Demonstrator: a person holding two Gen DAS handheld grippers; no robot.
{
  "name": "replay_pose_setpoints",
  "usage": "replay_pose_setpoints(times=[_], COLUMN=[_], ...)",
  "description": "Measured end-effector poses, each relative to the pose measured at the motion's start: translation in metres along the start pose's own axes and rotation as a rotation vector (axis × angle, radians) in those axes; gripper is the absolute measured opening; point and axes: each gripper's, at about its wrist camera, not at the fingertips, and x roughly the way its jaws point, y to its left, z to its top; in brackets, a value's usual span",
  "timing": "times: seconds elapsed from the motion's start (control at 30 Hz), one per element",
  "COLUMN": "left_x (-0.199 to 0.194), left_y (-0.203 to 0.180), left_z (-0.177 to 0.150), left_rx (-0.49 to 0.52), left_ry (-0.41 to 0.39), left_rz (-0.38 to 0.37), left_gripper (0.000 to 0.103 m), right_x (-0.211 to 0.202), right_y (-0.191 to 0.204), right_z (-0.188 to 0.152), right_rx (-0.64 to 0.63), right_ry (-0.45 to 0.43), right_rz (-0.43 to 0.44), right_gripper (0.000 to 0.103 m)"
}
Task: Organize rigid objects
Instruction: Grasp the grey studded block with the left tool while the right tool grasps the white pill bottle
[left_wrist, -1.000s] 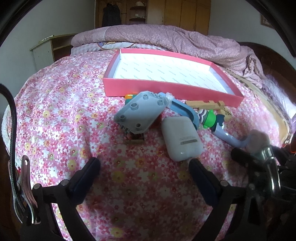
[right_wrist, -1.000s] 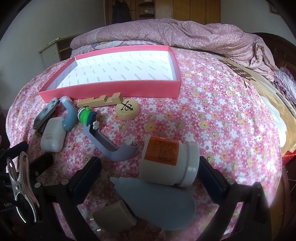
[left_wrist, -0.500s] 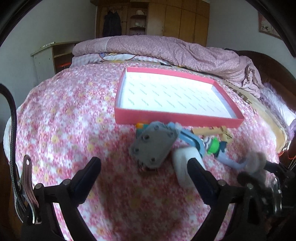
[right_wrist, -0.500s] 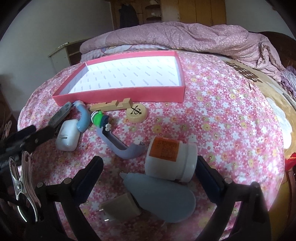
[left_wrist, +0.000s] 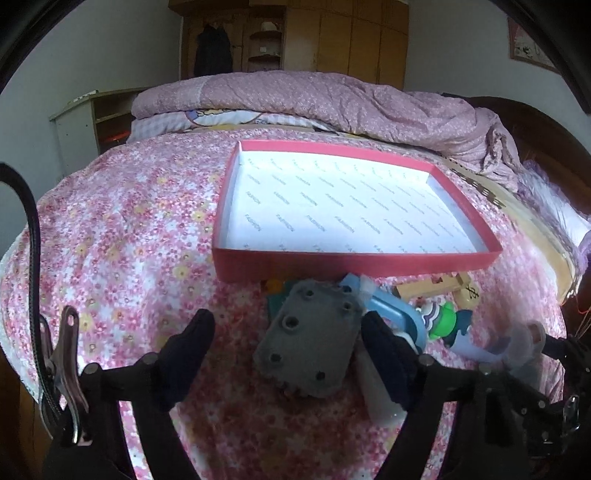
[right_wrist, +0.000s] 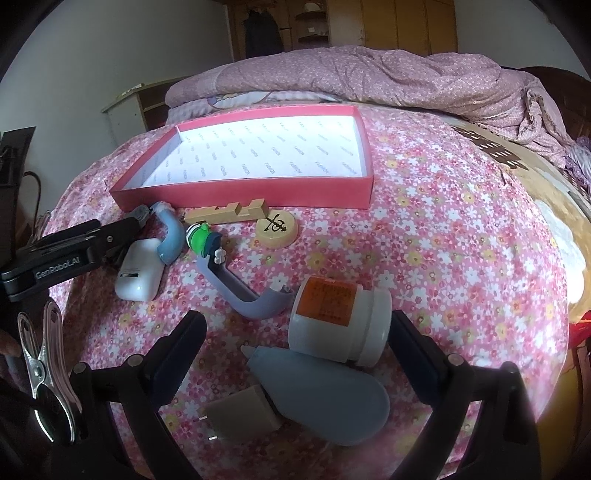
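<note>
A red tray with a white floor (left_wrist: 354, 264) (right_wrist: 258, 190) lies on the flowered bed. In front of it lie a grey studded plate (left_wrist: 310, 347), a white case (right_wrist: 138, 271), a blue curved piece (right_wrist: 171, 236), a green toy (right_wrist: 201, 238), a wooden piece (right_wrist: 229, 212), a round wooden token (right_wrist: 277, 229), a purple-grey handle (right_wrist: 247, 291), a white jar with an orange label (right_wrist: 340, 317), a grey-blue drop-shaped object (right_wrist: 325, 395) and a tan block (right_wrist: 242, 413). My left gripper (left_wrist: 284, 350) is open with its jaws either side of the grey plate. My right gripper (right_wrist: 295, 354) is open around the jar.
A rumpled pink quilt (left_wrist: 314, 99) lies at the head of the bed. A white shelf unit (left_wrist: 85, 125) stands at the back left. The wooden bed frame (right_wrist: 554, 192) runs along the right side.
My left gripper has moved forward so that the grey plate now lies between its jaws. My right gripper has drawn back and risen a little; the jar stays between its jaws.
</note>
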Motion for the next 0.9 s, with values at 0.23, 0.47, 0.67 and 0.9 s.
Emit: replay_pose_setpoints(times=[0.23,0.47,0.67,0.9], left_x=[0.006,-0.004,-0.016,-0.024], left_y=[0.002,0.007,0.013,0.013], left_z=[-0.003,-0.010,-0.017,-0.019], left_rx=[-0.019,-0.045,-0.086,-0.083], left_ry=[0.043,0.043,0.045,0.037], left_rz=[-0.062,-0.085,-0.098,-0.094], left_gripper=[0.051,0.046,0.046,0.046], right_x=[0.000,-0.003,-0.003,0.007], right_y=[0.000,0.002,0.005,0.013], right_z=[0.000,0.001,0.004,0.013], right_rx=[-0.010,-0.019,-0.040,-0.100], right_ry=[-0.003,-0.012,-0.015,-0.013], right_rz=[-0.001,-0.001,0.010,0.005], right_gripper=[0.100,0.100,0.100,0.091])
